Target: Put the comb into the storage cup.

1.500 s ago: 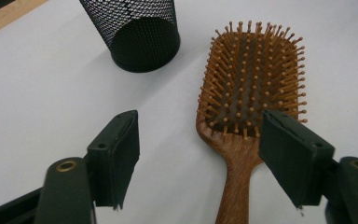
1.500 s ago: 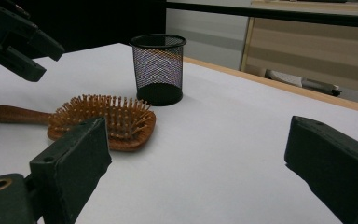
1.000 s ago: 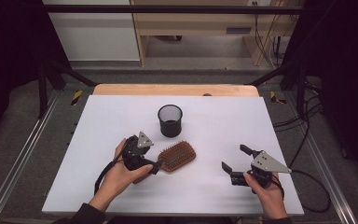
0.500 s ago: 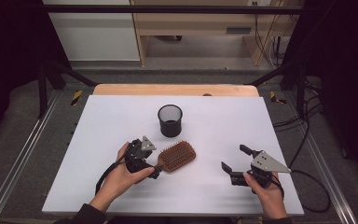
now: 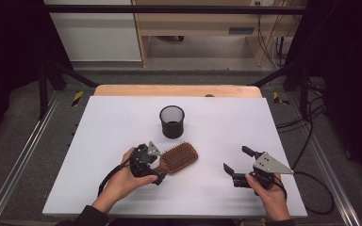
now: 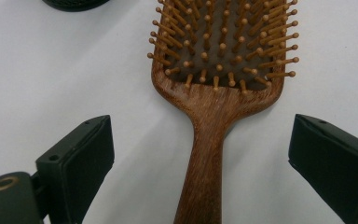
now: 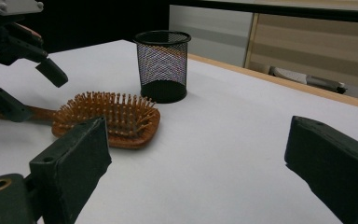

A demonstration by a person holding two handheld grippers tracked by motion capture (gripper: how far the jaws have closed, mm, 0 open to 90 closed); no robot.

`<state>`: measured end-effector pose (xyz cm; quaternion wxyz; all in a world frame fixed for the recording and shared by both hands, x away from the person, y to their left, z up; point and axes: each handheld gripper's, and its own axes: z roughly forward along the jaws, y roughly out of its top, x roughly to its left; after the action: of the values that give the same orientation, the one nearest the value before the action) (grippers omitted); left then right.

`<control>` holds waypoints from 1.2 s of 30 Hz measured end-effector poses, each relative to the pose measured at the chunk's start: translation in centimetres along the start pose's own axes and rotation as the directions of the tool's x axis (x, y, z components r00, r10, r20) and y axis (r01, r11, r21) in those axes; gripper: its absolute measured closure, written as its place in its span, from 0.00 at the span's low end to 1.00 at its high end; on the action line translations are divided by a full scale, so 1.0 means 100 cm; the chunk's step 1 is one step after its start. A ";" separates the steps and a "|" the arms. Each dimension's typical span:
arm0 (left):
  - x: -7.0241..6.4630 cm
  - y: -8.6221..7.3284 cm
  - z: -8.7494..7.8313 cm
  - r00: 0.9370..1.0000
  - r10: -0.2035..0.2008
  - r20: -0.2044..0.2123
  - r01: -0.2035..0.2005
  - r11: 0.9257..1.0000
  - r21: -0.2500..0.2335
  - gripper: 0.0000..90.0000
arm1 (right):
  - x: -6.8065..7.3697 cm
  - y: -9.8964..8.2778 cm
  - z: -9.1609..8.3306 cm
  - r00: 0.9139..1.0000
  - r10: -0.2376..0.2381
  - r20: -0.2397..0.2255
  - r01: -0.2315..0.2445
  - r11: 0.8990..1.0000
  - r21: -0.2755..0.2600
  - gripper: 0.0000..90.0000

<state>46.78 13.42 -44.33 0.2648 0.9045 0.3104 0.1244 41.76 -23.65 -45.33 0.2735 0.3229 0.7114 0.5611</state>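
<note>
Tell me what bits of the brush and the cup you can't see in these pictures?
- Hairbrush handle end: cut off by the bottom edge in the left gripper view; hidden under the left tool in the high view.
- Brush head's far end: cut off by the top edge in the left gripper view.
- Mesh cup contents: too dark in the high view.

Grained wooden hairbrush (image 6: 214, 107), black wire-mesh metal cup (image 7: 162, 65), smooth matt white table (image 5: 122, 127).

The left claw (image 5: 156, 165) has edged down along the hairbrush (image 5: 179, 158) handle.
</note>
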 end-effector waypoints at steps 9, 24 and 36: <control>0.003 -0.002 0.004 1.000 -0.002 0.006 0.002 1.000 0.016 0.17 | -0.001 0.000 -0.001 1.000 0.006 0.005 -0.006 1.000 -0.002 0.07; 0.002 -0.002 0.007 0.996 0.067 0.067 -0.071 0.996 0.059 0.50 | 0.000 -0.001 0.001 1.000 0.009 -0.002 -0.009 1.000 0.006 0.07; 0.002 0.002 0.011 0.992 0.102 0.080 -0.110 0.988 0.109 0.67 | -0.001 -0.002 0.002 1.000 0.013 -0.005 -0.013 1.000 0.010 0.07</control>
<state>47.50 12.96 -45.13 0.2175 0.9373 0.2583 0.0868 41.91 -23.61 -45.56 0.2663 0.3276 0.7127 0.5603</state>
